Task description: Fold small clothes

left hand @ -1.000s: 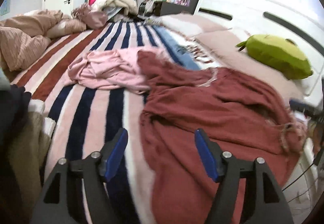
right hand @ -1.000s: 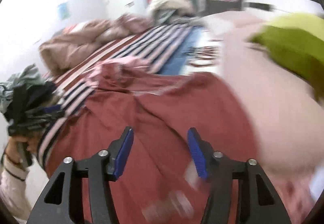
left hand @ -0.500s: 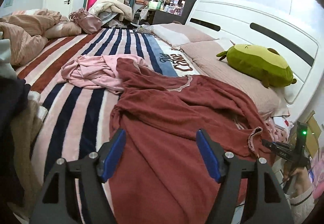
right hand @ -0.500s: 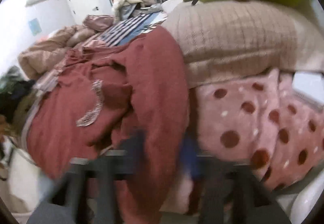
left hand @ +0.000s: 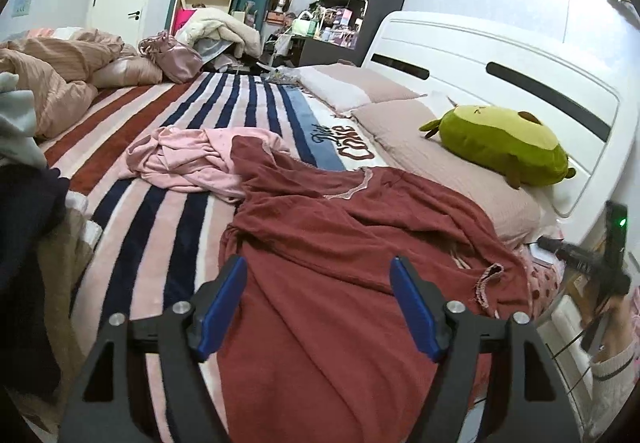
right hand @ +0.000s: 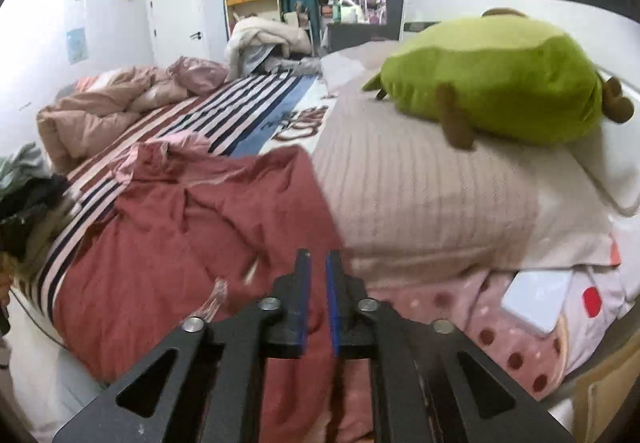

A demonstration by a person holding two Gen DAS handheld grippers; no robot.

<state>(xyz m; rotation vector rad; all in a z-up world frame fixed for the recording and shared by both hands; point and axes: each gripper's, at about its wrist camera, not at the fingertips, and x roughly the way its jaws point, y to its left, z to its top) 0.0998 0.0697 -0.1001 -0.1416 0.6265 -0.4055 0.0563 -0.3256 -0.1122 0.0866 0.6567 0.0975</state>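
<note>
We are looking along two handheld tongs over a bed with a striped blanket (left hand: 168,211). A dark red garment (left hand: 344,243) lies spread but rumpled across the near half of the bed, its right side running up against a beige pillow (right hand: 420,195) and hanging over the bed's edge. Just beyond it, touching its far corner, sits a crumpled pink garment (left hand: 188,159). A green plush toy (left hand: 500,143) rests on the pillow by the white headboard (left hand: 480,59).

Our left gripper (left hand: 318,303) hovers over the near hem of the red garment with its blue pads spread wide apart, grasping nothing. Our right gripper (right hand: 316,283), at the right edge of the bed, has its pads drawn almost together with only a thin gap; red cloth lies directly around and beneath them, and we judge they are pinching a fold of the garment's edge, though motion blur there makes this less than certain.

We judge the task to be at its start: the red garment is being taken by its edges so it can be flattened before any fold is made. The next move calls for the left gripper to come down and close on the near hem or corner, so both sides can be pulled taut and laid smooth. The pink garment waits untouched.
</note>
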